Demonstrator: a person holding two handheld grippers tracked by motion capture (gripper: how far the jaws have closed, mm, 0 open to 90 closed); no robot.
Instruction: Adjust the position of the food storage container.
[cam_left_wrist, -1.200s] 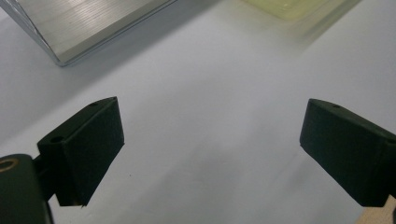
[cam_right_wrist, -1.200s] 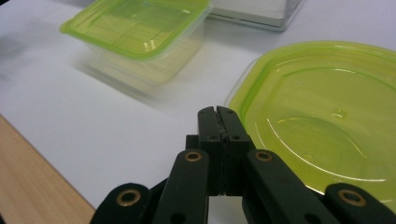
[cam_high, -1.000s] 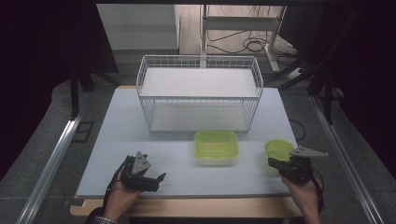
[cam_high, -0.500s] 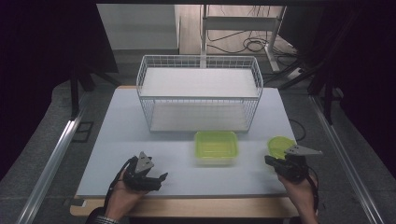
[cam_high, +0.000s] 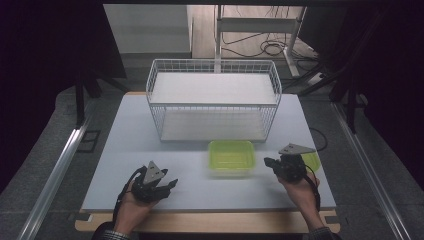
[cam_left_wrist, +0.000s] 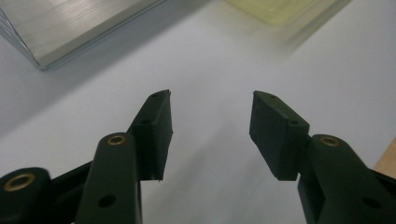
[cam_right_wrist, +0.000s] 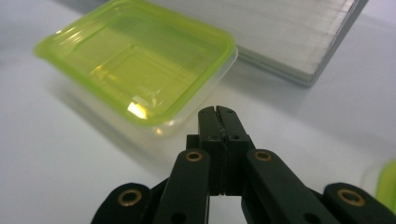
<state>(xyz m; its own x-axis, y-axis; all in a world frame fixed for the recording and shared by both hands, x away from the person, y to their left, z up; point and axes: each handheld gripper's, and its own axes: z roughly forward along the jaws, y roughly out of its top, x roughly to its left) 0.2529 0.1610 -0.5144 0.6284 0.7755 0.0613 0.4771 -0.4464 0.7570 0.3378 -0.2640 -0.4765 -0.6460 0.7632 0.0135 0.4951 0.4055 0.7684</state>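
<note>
Nudging risk: my right gripper (cam_right_wrist: 218, 112), jaws pressed together and empty, could shove the lidded green container (cam_right_wrist: 135, 60) away; left gripper (cam_left_wrist: 210, 128) gapes, empty.

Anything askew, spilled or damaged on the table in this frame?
Nothing stands out. The green-lidded container sits flat and closed in front of the wire basket, and a second green container sits flat beside the right gripper. No spills show on the table.

So the basket (cam_high: 212, 105) sits at the back middle of the surface (cam_high: 125, 130), the box (cam_high: 231, 157) just in front of it, and the bowl (cam_high: 312, 161) is right of the box near the edge.
</note>
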